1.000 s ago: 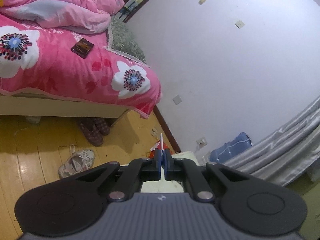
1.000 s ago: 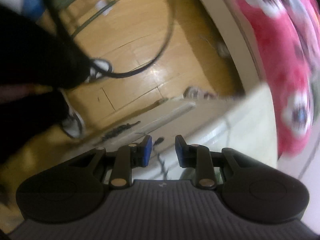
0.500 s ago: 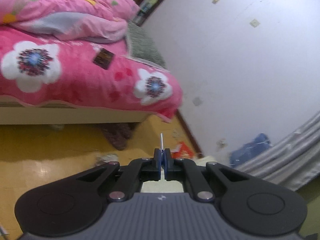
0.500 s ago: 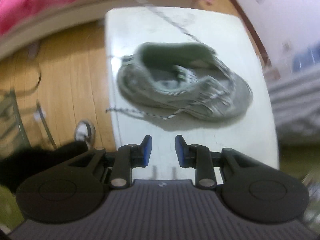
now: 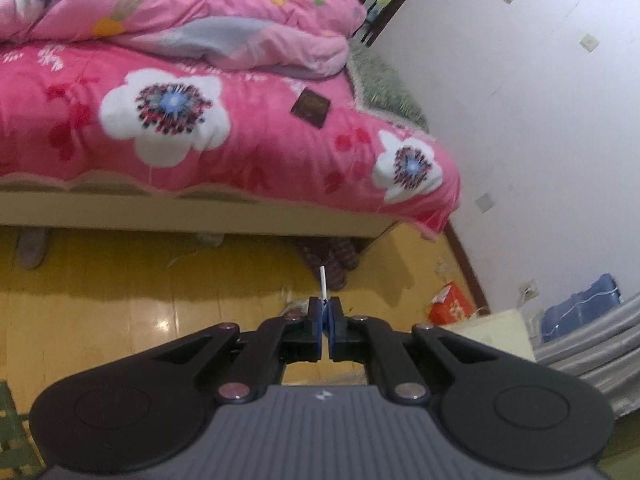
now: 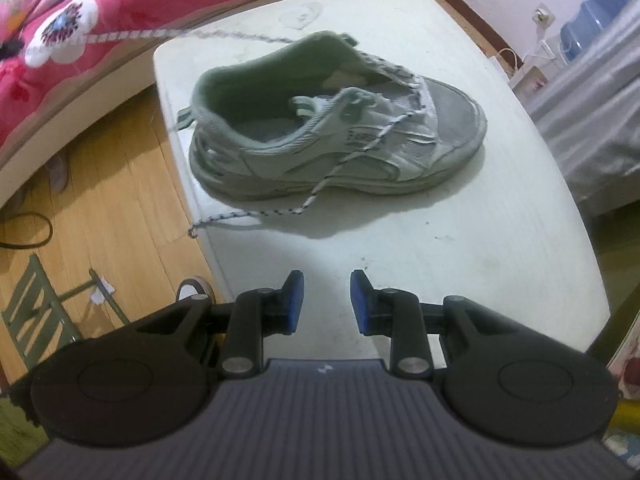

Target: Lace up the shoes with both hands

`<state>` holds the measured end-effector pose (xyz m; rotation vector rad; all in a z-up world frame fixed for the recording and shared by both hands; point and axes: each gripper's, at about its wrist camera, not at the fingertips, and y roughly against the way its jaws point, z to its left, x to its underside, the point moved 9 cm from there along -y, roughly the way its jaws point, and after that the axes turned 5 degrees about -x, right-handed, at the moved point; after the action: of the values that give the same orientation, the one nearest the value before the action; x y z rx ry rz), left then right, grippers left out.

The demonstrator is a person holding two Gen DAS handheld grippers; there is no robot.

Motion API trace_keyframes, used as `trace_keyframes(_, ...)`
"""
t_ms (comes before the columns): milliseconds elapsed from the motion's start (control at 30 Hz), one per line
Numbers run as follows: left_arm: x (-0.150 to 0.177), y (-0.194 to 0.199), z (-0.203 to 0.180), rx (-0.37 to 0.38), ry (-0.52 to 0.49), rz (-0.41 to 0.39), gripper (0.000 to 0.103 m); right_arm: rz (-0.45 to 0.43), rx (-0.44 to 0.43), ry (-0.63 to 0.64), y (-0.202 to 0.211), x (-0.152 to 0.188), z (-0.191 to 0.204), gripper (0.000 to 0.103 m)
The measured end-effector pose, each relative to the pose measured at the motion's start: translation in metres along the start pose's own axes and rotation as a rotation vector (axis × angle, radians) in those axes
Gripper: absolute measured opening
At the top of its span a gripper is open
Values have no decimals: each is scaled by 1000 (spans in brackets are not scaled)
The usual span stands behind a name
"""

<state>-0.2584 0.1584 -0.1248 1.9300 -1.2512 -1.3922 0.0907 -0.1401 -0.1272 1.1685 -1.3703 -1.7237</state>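
The shoe (image 6: 336, 120) is seen on its sole on the white counter (image 6: 460, 240), straight ahead of and below the right gripper (image 6: 326, 304); its long axis runs across the right wrist view, heel toward the left edge of the counter, toe to the right; only the lower eyelets look threaded. The right gripper is held partly open, nothing between its blue pads (image 6: 294, 300); the loose lace end (image 6: 224, 218) is draped down the near side of the shoe and lies ahead and left of it near the counter edge, so the right gripper is judged the one placed to fetch it. The other lace strand (image 6: 120, 35) is drawn taut from the shoe up to the top left, out of frame. The left gripper (image 5: 325, 312) is seen clamped on a white lace tip (image 5: 322, 280); its view shows bed (image 5: 200, 120) and floor (image 5: 120, 312) only, no shoe; the shoe is shown by the right wrist view alone.
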Motion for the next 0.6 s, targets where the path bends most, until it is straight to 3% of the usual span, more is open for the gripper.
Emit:
trace_keyframes(133,30,-2,3,-31,-25,54,3,-39,-67,7,-4,-3,5,25)
trace_keyframes(233,51,-3,5,-42,-26,86,3,-57,-128,104,-15,-8,29,25)
trace_keyframes(300,61,-2,5,-46,-28,92,3,-50,-163,258,-25,-8,57,25)
trace_keyframes(400,63,4,4,-37,-16,69,3,-25,-166,608,-48,-3,106,25)
trace_keyframes(600,51,13,3,-3,62,3,3,20,-31,1191,-96,14,159,25)
